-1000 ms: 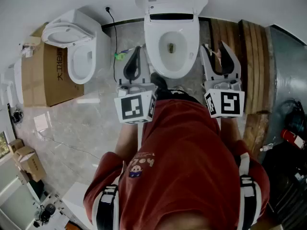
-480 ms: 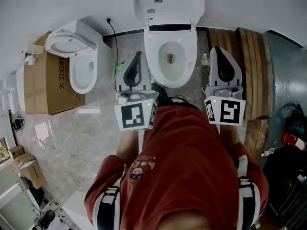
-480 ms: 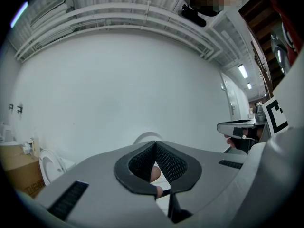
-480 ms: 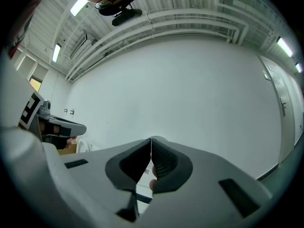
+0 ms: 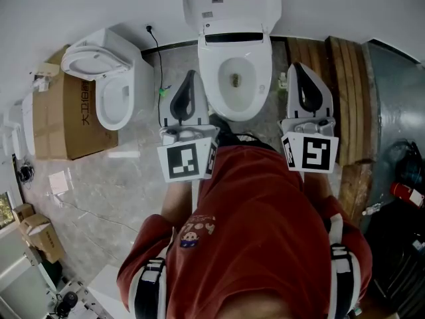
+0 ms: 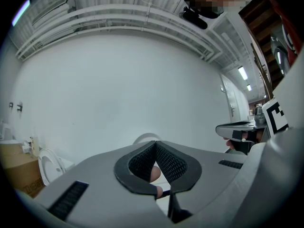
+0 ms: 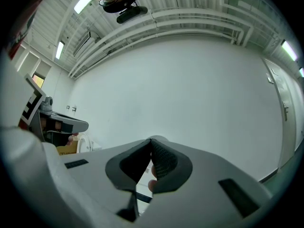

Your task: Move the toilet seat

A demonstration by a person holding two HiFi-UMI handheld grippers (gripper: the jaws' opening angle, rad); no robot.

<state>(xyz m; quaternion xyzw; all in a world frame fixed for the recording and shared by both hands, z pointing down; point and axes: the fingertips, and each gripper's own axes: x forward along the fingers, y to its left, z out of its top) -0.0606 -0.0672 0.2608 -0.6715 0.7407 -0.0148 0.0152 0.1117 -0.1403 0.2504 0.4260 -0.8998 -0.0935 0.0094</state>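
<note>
The toilet bowl (image 5: 234, 111) is flanked by both grippers, held level. The left gripper (image 5: 191, 75) is just left of it and the right gripper (image 5: 299, 68) just right, each clenched with nothing between its jaws. The lid (image 5: 232, 2) is stood upright behind the bowl. The toilet seat (image 5: 211, 65) appears to be laid flat on the bowl's rim, though this cannot be settled. The flanking position is judged to keep both sides of the seat within reach.
</note>
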